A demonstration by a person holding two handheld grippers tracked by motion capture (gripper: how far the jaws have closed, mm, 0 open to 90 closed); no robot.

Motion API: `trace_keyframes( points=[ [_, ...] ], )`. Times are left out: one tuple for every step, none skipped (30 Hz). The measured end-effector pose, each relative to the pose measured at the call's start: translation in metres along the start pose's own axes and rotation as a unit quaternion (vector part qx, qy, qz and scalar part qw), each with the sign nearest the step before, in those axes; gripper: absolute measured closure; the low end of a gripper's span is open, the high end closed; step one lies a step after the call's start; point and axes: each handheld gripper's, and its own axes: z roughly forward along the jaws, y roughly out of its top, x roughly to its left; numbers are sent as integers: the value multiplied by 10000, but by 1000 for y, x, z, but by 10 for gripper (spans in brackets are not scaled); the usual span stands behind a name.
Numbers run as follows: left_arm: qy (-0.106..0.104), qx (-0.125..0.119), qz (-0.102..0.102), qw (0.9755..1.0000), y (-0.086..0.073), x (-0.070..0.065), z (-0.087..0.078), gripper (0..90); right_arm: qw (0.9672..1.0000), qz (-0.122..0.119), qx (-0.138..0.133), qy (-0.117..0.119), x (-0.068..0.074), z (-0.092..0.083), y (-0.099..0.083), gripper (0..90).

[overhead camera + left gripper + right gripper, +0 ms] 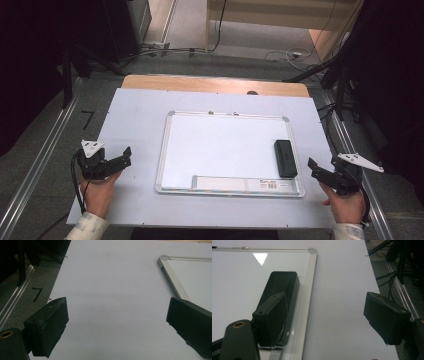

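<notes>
1. Left tool: jaws set wide, nothing between them, hovering over the pale lilac sheet-covered worktop, apart from the board's left edge
2. Right tool: jaws spread, empty, just off the board's right rim, aimed toward the eraser
3. Black rectangular block eraser: lying flat on the aluminium-framed white dry-erase board, against its right edge
4. Board face looks clean; no marks seen
5. Judgement: early stage; eraser not yet gripped, pick-up and any wiping left to do
</notes>
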Motion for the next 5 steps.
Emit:
trace_keyframes(
  points=[
    [-3, 4, -20, 10000, 0, 1, 0, 46, 10000, 25, 7, -8, -2, 0, -1, 178],
    [9, 9, -32, 10000, 0, 1, 1, 46, 10000, 50, 13, -5, -3, 0, -1, 177],
    [14, 15, -40, 10000, -1, 1, 1, 45, 10000, 62, 10, 4, -4, -1, -2, 178],
    [19, 43, -22, 10000, -1, 1, 1, 46, 10000, 71, 5, 6, -5, -1, -2, 178],
    [52, 52, 3, 10000, -2, 1, 2, 46, 10000, 89, 5, 9, -5, -1, -2, 178]
  ],
)
